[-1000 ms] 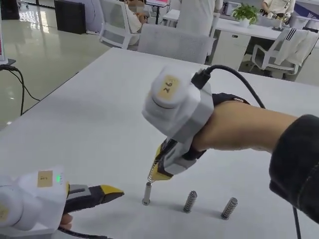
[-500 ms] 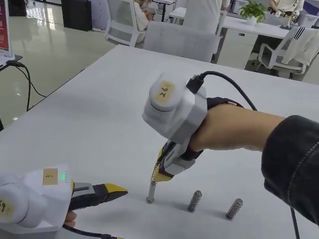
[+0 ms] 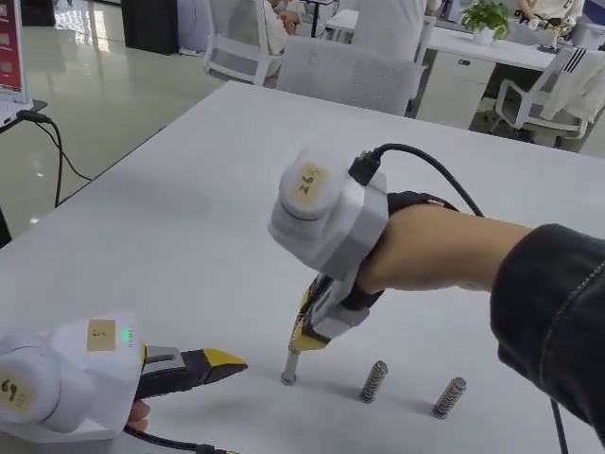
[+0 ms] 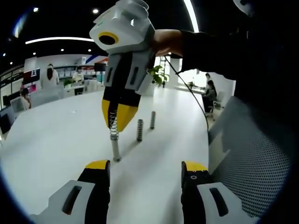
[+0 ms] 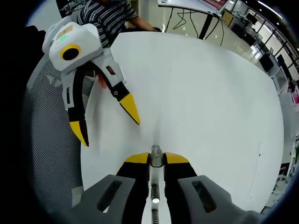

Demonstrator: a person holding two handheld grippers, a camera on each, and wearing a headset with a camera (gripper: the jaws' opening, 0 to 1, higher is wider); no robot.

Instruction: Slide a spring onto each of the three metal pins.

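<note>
Spring (image 4: 113, 125) pinched upright in right gripper (image 3: 302, 337), jaws closed on its coils. Its lower end sits at the top of the bare pin (image 3: 289, 366) directly beneath, axes in line. Left gripper (image 3: 229, 362) lies to the near left, jaws apart, empty. Loaded pins (image 3: 374, 381) stand to the right.

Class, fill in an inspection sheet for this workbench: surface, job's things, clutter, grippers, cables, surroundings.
Surface: white table, plain.
Job's things: in the head view, middle pin and right-hand pin carry springs; left-hand pin bare, spring at its top.
Clutter: nothing seen.
Grippers: right gripper shut on the spring; left gripper open, holding nothing.
Cables: black cable from the right gripper; floor cable beside the table.
Surroundings: office chairs, potted plant.
</note>
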